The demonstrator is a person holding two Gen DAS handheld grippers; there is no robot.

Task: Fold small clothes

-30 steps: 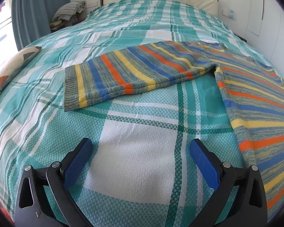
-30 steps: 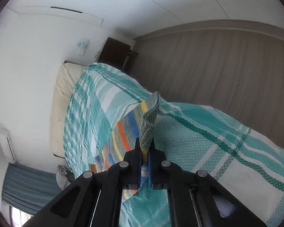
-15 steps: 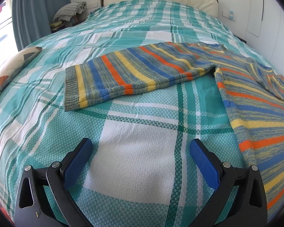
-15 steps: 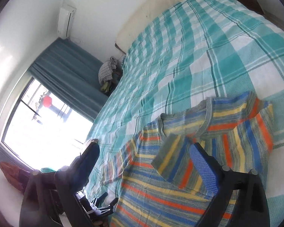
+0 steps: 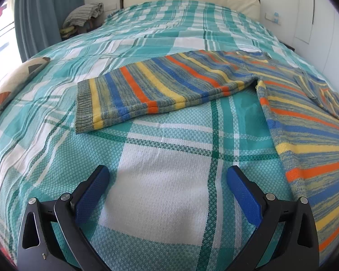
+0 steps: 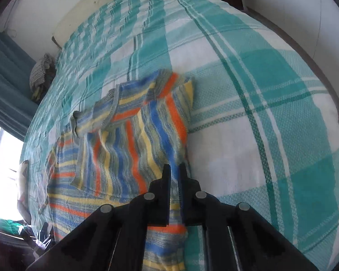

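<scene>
While the striped sweater lies flat on the bed, one sleeve spread out, left tongs gape empty. Right tongs closing, nothing visibly pinched. We'd grab that cuff low, fold inward.

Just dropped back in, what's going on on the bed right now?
A striped sweater lies flat on the checked bedspread mid-fold. One sleeve is folded in across the body; the other sleeve lies stretched out sideways. The right gripper is above the sweater, jaws shut on nothing. The left gripper hovers open over bare bedspread.
</scene>
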